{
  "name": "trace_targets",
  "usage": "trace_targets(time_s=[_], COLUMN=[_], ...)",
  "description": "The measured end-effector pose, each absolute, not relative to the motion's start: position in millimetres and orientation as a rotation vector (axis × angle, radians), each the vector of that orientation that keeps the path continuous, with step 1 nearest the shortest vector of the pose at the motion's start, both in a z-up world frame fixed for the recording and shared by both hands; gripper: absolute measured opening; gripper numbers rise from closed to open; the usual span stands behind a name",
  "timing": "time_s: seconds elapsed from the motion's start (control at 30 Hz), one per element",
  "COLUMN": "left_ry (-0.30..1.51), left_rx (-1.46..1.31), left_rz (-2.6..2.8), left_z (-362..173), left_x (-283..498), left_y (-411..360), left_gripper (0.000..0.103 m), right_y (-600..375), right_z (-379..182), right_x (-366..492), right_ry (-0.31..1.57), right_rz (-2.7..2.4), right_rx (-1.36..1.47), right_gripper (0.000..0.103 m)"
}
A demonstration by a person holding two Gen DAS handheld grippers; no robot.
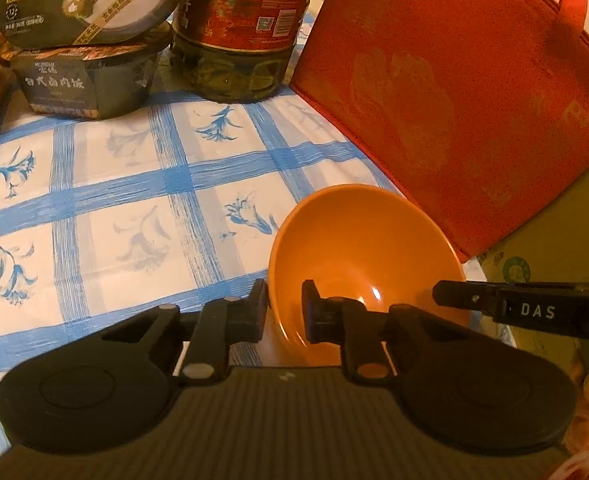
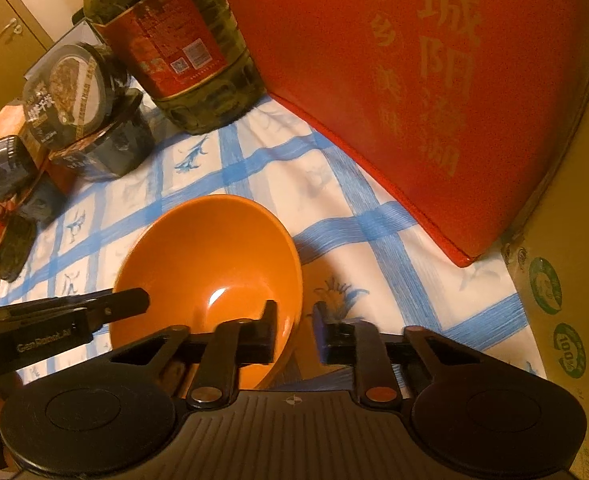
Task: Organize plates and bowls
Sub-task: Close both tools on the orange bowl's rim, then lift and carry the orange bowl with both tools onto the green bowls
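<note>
An orange bowl [image 1: 364,256] sits on the blue-checked tablecloth [image 1: 126,208], tilted. My left gripper [image 1: 284,312] straddles its left rim, one finger outside and one inside, with a small gap showing to the rim. My right gripper [image 2: 294,332] straddles the opposite rim of the same bowl [image 2: 210,264], its left finger inside and its right finger outside, also with a gap. Each gripper's finger shows in the other view, the right one [image 1: 474,300] and the left one [image 2: 106,310].
A red fabric bag [image 1: 454,80] leans at the right, against a cardboard box [image 2: 566,280]. A large oil bottle [image 1: 242,28] and stacked instant meal boxes [image 1: 90,76] stand at the back. More packages [image 2: 2,200] sit at the far left.
</note>
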State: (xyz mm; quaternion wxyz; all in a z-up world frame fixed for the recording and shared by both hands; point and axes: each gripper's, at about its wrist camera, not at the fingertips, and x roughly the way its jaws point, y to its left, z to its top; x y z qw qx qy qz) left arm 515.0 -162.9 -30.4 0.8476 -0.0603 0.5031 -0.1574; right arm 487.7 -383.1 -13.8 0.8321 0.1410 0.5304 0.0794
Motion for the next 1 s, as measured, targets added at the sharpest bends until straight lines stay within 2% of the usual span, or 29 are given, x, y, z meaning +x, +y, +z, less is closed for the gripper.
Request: trace_targets(time_s=[0.23, 0.57, 1.0], left_ry=[1.068, 1.078, 1.068], left_rx=[-0.108, -0.117, -0.179], left_rz=[-0.328, -0.345, -0.324], left_z=[-30.2, -17.1, 29.4], left_x=[515.6, 497.9, 440.7], left_y=[-160.9, -157.3, -116.2], left_gripper=[0.006, 0.006, 0.006], right_y=[-381.4, -385.3, -346.9], right_z=[-14.5, -6.5, 54.1], right_x=[488.1, 471.6, 422.0], right_ry=[1.131, 1.143, 1.108], right_rz=[0.161, 0.161, 0.188], right_rx=[0.282, 0.305, 0.257], right_gripper=[0.008, 0.007, 0.007])
